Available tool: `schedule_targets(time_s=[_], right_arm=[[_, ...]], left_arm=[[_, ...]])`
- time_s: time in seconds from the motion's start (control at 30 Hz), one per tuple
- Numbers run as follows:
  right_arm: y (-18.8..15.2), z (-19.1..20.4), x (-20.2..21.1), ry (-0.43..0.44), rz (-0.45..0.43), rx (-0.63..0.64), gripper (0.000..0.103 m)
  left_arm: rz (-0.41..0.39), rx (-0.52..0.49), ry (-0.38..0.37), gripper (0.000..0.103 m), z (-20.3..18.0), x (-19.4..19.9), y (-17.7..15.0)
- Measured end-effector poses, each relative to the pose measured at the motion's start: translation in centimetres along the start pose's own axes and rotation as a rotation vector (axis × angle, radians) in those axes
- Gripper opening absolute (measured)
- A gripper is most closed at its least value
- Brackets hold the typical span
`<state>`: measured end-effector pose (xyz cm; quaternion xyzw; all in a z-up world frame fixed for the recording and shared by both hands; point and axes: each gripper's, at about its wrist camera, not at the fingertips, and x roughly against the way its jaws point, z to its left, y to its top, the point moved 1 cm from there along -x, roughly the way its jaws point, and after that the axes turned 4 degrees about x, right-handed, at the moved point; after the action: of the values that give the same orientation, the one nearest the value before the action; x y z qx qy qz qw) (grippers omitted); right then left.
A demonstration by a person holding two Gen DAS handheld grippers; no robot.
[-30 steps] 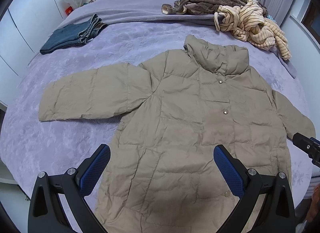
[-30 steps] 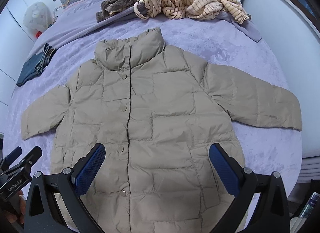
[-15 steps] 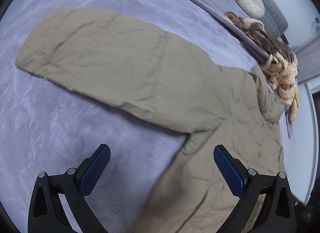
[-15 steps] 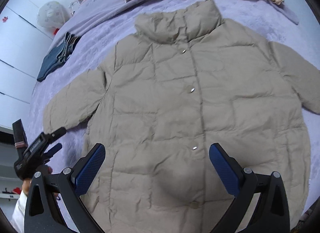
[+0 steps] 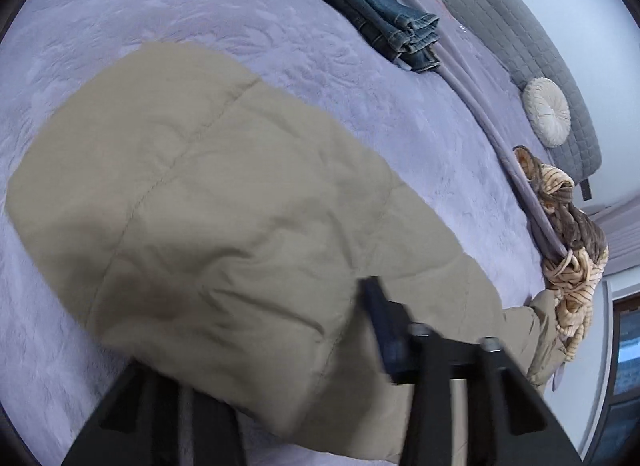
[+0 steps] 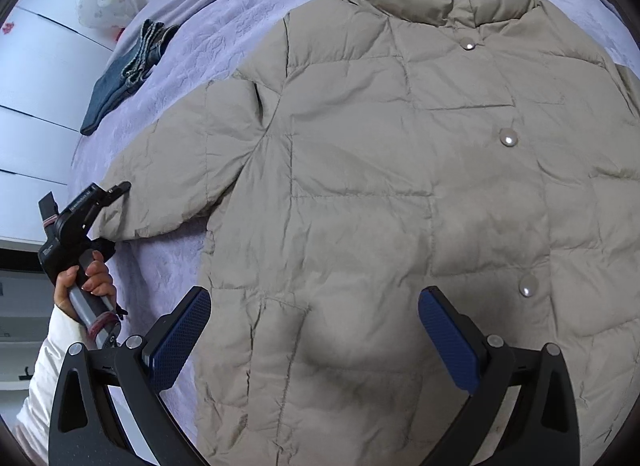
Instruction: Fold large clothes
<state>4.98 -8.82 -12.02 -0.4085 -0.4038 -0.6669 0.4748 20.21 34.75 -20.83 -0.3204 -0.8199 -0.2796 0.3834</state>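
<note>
While the coat (image 6: 400, 185) lies flat, unfolded, buttoned: left gripper (image 6: 114, 189) closing on the sleeve cuff (image 5: 168, 234); right gripper (image 6: 316, 330) apart, empty. All folds remain.

folded blue denim jeans (image 5: 384, 21) lie on the lilac bedspread (image 5: 200, 13); a round cream pleated cushion (image 5: 547, 111) leans on the grey quilted headboard (image 5: 504, 21).

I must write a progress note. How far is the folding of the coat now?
Done: the coat lies flat, buttoned, on the bed. In hand: the left tool is closing on the sleeve cuff; the right tool hovers open over the hem. Left: no fold shows yet.
</note>
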Motion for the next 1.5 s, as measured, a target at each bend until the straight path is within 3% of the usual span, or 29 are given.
schedule_targets(time_s=[0.03,0.2,0.23,0.27,0.3,0.33,0.37,0.5,0.67,0.8,0.9,1.0,1.17,1.2,1.23,1.27,1.33,1.4,1.5], right_arm=[[0.4,0.3,-0.1,0.010,-0.010,-0.005,0.103],[2.4,1.1,-1.0,0.096,-0.060,-0.058,0.102],[2.9,1.2,-1.4,0.119,-0.072,-0.072,0.096],[3.5,1.5,-2.0,0.153,-0.086,-0.082,0.068],[4.1,1.9,-2.8,0.186,-0.088,-0.083,0.048],[4.7,2.3,-3.8,0.212,-0.073,-0.083,0.020],[5.3,2.6,-4.7,0.231,-0.064,-0.087,0.017],[7.4,4.6,-8.6,0.297,-0.034,-0.057,0.016],[7.9,5.9,-12.8,0.311,0.093,-0.028,0.016],[7.6,4.1,-10.5,0.383,0.123,-0.024,0.016],[7.1,-0.4,-6.5,0.342,0.062,-0.060,0.016],[6.5,-6.1,-2.5,0.240,-0.007,-0.105,0.016],[5.2,-14.0,1.2,0.096,-0.062,-0.184,0.016],[4.9,-15.1,1.4,0.085,-0.060,-0.203,0.016],[4.7,-15.9,1.5,0.081,-0.057,-0.220,0.016],[4.6,-16.3,1.5,0.087,-0.056,-0.231,0.016],[4.6,-16.8,1.1,0.108,-0.058,-0.243,0.016],[4.9,-16.7,0.9,0.114,-0.058,-0.243,0.016],[5.7,-16.0,0.8,0.088,-0.058,-0.218,0.016]], left_arm=[[0.002,-0.005,-0.053,0.007,0.1,0.3,0.7],[-0.120,-0.245,0.021,0.007,-4.7,4.4,0.6],[-0.143,-0.287,0.023,0.007,-5.7,5.4,0.4],[-0.164,-0.325,0.021,0.008,-6.5,6.4,0.1],[-0.186,-0.363,0.019,0.008,-7.5,7.3,-0.2],[-0.205,-0.396,0.016,0.008,-8.0,8.4,-0.8],[-0.221,-0.425,0.016,0.008,-8.7,9.4,-1.3],[-0.257,-0.511,-0.014,0.007,-12.2,12.1,-3.8],[-0.198,-0.652,-0.098,0.007,-19.1,11.9,-8.6],[-0.160,-0.786,-0.168,0.008,-25.8,10.7,-13.5],[-0.092,-0.884,-0.205,0.008,-30.4,8.4,-18.3],[-0.009,-1.014,-0.170,0.008,-33.7,4.6,-24.4],[0.116,-1.162,0.013,0.008,-33.9,-3.2,-32.5],[0.136,-1.169,0.038,0.010,-33.6,-4.1,-33.5],[0.160,-1.172,0.052,0.025,-33.2,-4.9,-33.9],[0.180,-1.167,0.052,0.056,-32.8,-5.3,-34.3],[0.160,-1.156,0.042,0.097,-32.5,-4.7,-34.9],[0.108,-1.169,0.049,0.100,-32.4,-3.3,-35.3],[0.109,-1.158,0.051,0.100,-31.8,-1.4,-35.0]])
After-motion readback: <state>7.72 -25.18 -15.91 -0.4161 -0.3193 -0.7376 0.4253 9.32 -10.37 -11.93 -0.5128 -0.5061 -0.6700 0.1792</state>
